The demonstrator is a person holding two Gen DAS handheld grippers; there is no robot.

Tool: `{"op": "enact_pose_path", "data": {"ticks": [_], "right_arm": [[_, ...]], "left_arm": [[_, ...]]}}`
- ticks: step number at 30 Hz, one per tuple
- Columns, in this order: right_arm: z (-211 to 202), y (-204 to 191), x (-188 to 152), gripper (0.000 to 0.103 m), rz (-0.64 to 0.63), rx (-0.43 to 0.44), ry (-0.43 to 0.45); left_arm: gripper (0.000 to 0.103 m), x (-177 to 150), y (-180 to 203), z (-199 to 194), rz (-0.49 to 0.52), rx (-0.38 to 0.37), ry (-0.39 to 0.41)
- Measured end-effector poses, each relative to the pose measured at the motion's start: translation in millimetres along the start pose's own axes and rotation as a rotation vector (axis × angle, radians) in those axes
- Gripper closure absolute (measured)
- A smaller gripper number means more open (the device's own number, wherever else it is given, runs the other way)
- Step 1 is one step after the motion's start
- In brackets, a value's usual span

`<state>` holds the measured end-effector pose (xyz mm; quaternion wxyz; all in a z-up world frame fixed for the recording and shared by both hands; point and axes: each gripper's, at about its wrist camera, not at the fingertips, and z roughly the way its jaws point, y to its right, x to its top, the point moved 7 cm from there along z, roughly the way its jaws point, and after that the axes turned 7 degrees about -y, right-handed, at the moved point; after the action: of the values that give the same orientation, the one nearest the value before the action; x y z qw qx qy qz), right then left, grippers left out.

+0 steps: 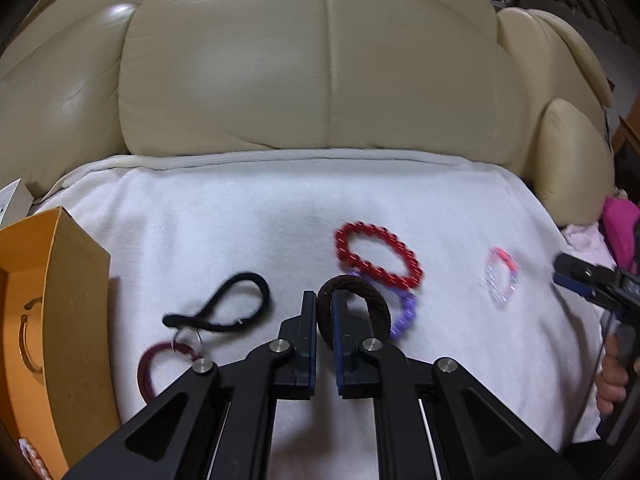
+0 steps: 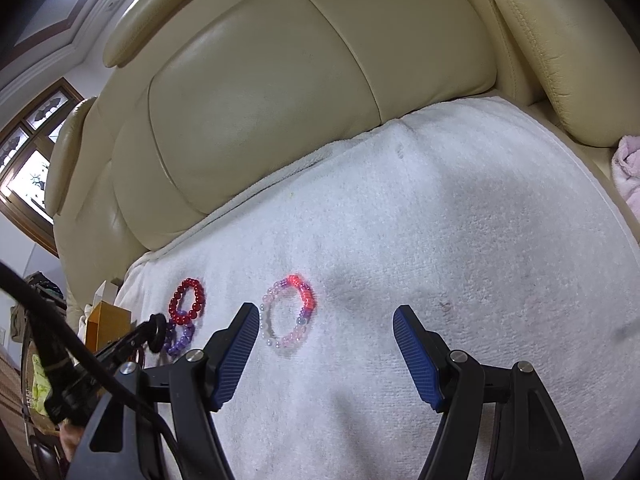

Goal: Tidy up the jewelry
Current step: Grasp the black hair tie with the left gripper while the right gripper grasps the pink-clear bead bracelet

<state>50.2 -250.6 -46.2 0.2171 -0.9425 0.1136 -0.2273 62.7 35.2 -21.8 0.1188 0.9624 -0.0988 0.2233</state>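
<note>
The left gripper (image 1: 324, 304) has its jaws clamped on a dark brown hair tie (image 1: 354, 308): the thick loop is pinched between the two pads, and the rest of it bulges out to the right of the fingers above the white towel (image 1: 240, 232). No earlier picture is at hand, so only the closed grip itself can be told.

Taking the brown hair tie as the landmark: just beyond it and to its right lies a red bead bracelet (image 1: 378, 258), overlapping a purple bead bracelet (image 1: 404, 312) that curves down beside the tie's right edge. To the tie's left lies a black hair tie (image 1: 224, 308) in a twisted loop, and nearer the camera than that, a maroon hair tie (image 1: 154, 368) with a small clear ring touching it. Well to the left of the tie stands an orange cardboard box (image 1: 76, 320) at the towel's edge. Well to the right lies a pink and clear bead bracelet (image 1: 500, 278), blurred in the left wrist view.

The right gripper (image 2: 326, 320) has its jaws wide apart with nothing between the pads; it hangs over the towel with the pink and clear bead bracelet (image 2: 288, 312) just beyond its left finger. Behind the towel rises the cream leather sofa (image 1: 320, 80).
</note>
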Motion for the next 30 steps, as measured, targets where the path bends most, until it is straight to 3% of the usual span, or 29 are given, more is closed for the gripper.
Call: {"op": "enact_pose_path", "data": {"ticks": [4,10,15,18,25,28,30], "right_arm": [[2.8,-0.1,1.9,0.03,0.004,0.018,-0.003],[9.6,0.5,5.2,0.03,0.003,0.051,-0.017],[22.4,-2.9,4.7,0.046,0.033,0.092,-0.05],[28.5,-9.7,5.6,0.054,0.02,0.066,-0.038],[47.5,-29.3,4.6,0.071,-0.108,-0.102,-0.005],[56.4,-42.3,-0.5,0.09,-0.268,-0.278,0.03],[58.3,-50.2,-4.4,0.095,-0.347,-0.349,0.047]], "left_arm": [[0.096,-3.3,-3.7,-22.2,-0.053,-0.091,0.03],[0.096,-7.2,-9.8,-55.3,-0.08,-0.103,0.089],[0.096,-10.5,-11.4,-64.7,-0.09,-0.08,0.1],[0.096,-10.2,-14.8,-67.9,-0.102,-0.074,0.104],[0.096,-13.8,-28.1,-84.9,-0.129,-0.058,0.144],[0.096,-16.9,-37.6,-96.9,-0.153,-0.051,0.168],[0.096,-19.1,-43.7,-105.1,-0.166,-0.04,0.184]]}}
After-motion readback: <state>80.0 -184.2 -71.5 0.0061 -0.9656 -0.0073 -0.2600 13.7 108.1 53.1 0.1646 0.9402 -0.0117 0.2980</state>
